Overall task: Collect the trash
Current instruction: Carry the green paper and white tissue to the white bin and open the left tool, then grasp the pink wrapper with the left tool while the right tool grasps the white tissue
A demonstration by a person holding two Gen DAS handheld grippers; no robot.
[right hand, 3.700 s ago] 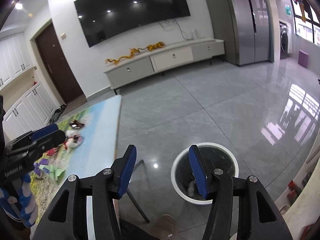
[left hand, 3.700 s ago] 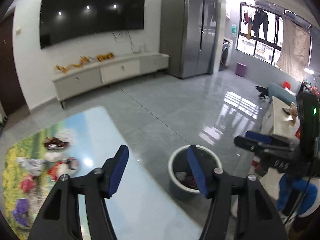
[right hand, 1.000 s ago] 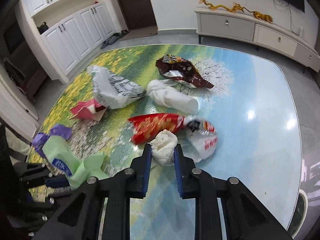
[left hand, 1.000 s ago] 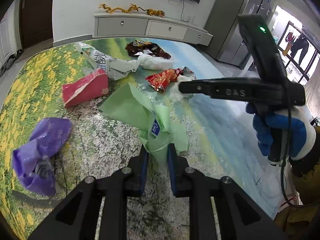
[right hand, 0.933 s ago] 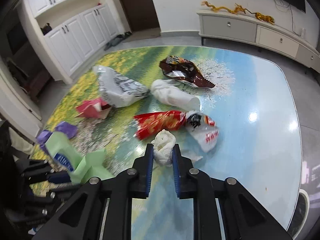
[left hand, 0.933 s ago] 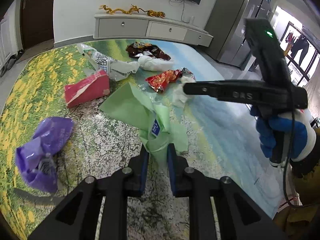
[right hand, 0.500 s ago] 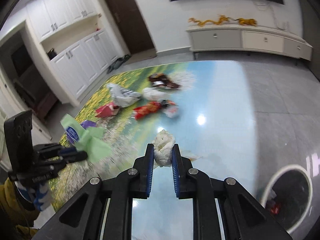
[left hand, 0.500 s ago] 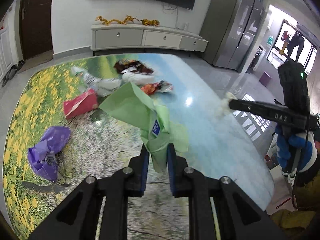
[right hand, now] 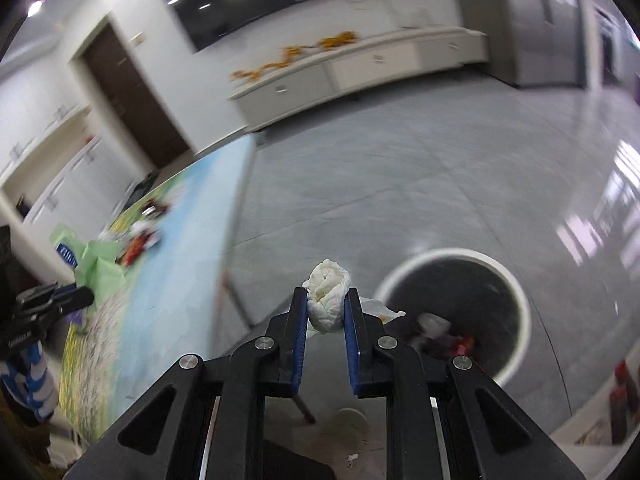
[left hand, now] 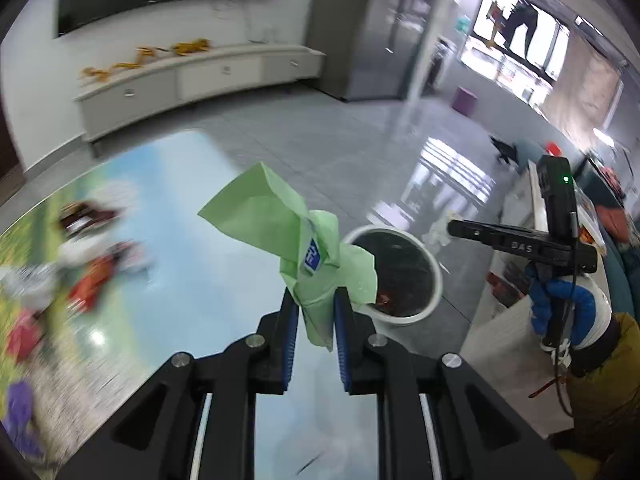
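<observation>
My left gripper [left hand: 314,304] is shut on a crumpled green wrapper [left hand: 280,228] with a blue label and holds it above the table's right edge. The white-rimmed trash bin [left hand: 434,276] stands on the floor just beyond it. My right gripper [right hand: 326,302] is shut on a white tissue wad [right hand: 326,292], held in the air over the floor, left of the bin [right hand: 516,300]. The bin holds some trash. The right gripper also shows in the left wrist view [left hand: 450,228], and the left gripper in the right wrist view [right hand: 86,294].
The picture-printed table [left hand: 192,216] carries several blurred wrappers at the left: red [left hand: 90,280], dark brown [left hand: 86,214], purple [left hand: 18,400]. A white TV cabinet [left hand: 192,76] lines the far wall. A grey fridge [left hand: 360,28] stands at the back. Table legs [right hand: 236,300] stand left of the bin.
Both grippers lifted their trash off the table and swung right toward the bin. The bin has come into view in both views. The table trash now lies far left.
</observation>
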